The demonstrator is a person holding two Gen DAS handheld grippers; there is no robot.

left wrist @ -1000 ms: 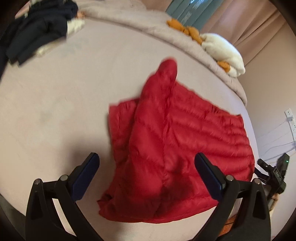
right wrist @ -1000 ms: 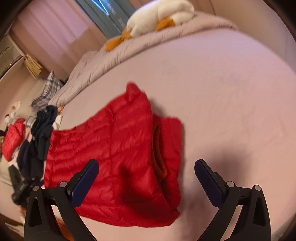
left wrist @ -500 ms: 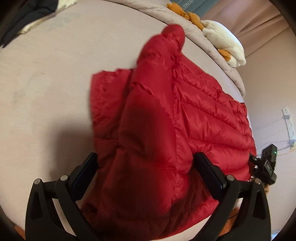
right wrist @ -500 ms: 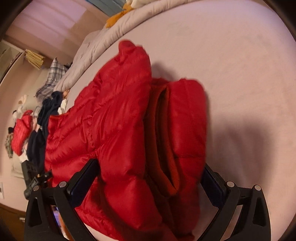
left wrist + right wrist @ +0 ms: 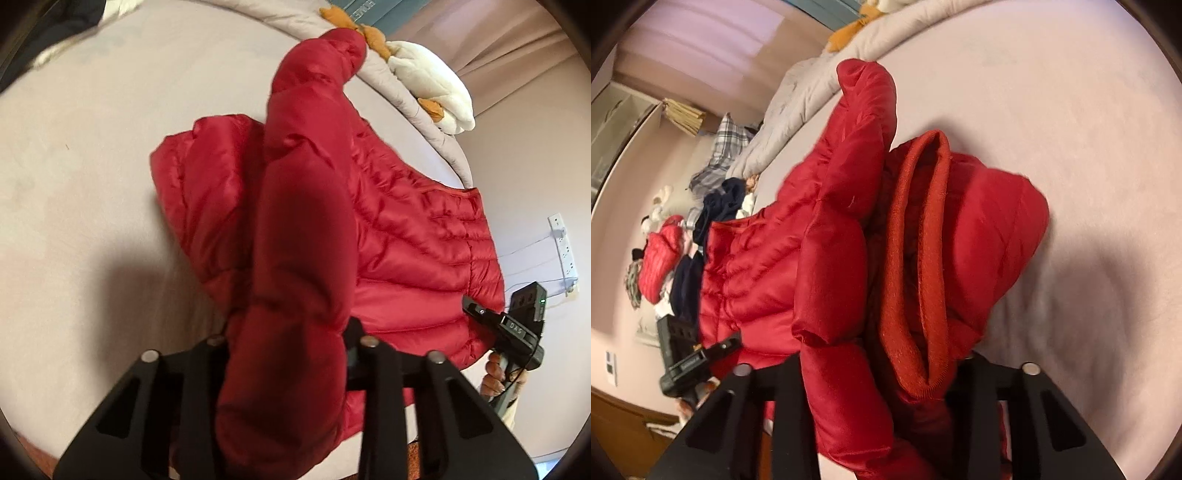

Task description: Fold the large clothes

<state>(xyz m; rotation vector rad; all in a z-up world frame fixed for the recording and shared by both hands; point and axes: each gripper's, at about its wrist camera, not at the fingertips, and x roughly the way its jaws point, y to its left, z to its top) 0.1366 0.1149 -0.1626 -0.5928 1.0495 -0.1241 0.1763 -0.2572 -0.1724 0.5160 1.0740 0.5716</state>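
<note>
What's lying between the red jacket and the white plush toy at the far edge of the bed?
In the left wrist view, bare bed sheet and a rolled grey blanket separate red jacket from plush toy.

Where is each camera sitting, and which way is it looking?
Left wrist: on the left gripper, looking down its fingers, clamped on the red puffy jacket; a hand holding the other gripper shows.
Right wrist: on the right gripper, clamped near the jacket's collar.
Both share the jacket and the bed.
</note>
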